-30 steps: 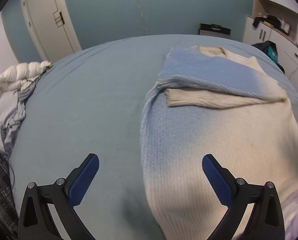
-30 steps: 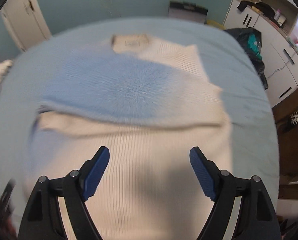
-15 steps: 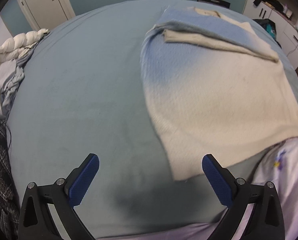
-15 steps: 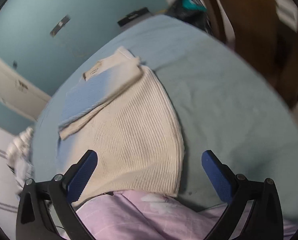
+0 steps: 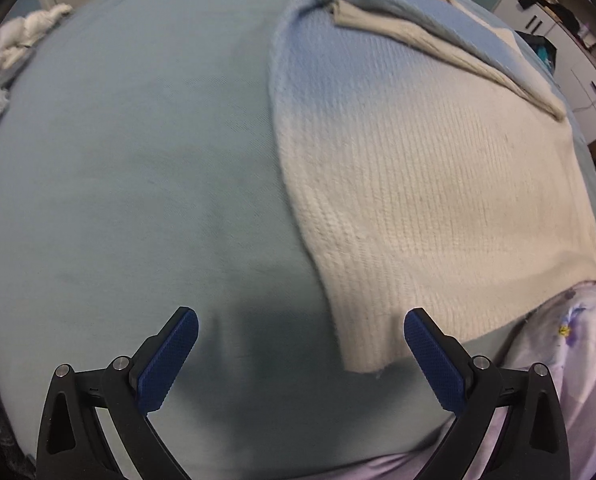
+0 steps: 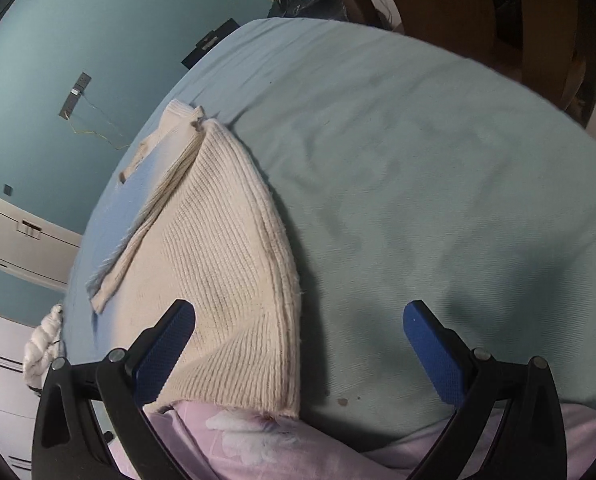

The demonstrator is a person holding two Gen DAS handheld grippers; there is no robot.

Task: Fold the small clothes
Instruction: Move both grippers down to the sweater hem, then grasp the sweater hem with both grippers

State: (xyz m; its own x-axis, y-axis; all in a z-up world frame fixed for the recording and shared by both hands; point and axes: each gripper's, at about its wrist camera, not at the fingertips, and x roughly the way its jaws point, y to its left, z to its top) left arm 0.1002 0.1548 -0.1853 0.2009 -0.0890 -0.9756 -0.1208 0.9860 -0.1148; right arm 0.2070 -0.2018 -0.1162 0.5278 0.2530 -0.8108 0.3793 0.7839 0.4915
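A cream and light-blue knit sweater [image 5: 418, 168] lies flat on the bed, sleeves folded across its upper part. My left gripper [image 5: 301, 344] is open and empty, hovering over the sweater's near left hem corner [image 5: 362, 364]. In the right wrist view the sweater [image 6: 225, 280] lies to the left. My right gripper [image 6: 299, 340] is open and empty, straddling the sweater's near right hem corner [image 6: 289, 396].
The bed has a pale blue sheet [image 5: 137, 160]. A pink floral cloth [image 6: 298, 448] lies at the near edge. White and grey bedding [image 5: 13, 40] is heaped at the far left. White cabinets [image 5: 570, 40] and dark wooden furniture [image 6: 498, 20] stand to the right.
Both grippers have pulled back from over the sweater's body to its near hem corners. The right gripper swung right and tilted. Both stayed open.
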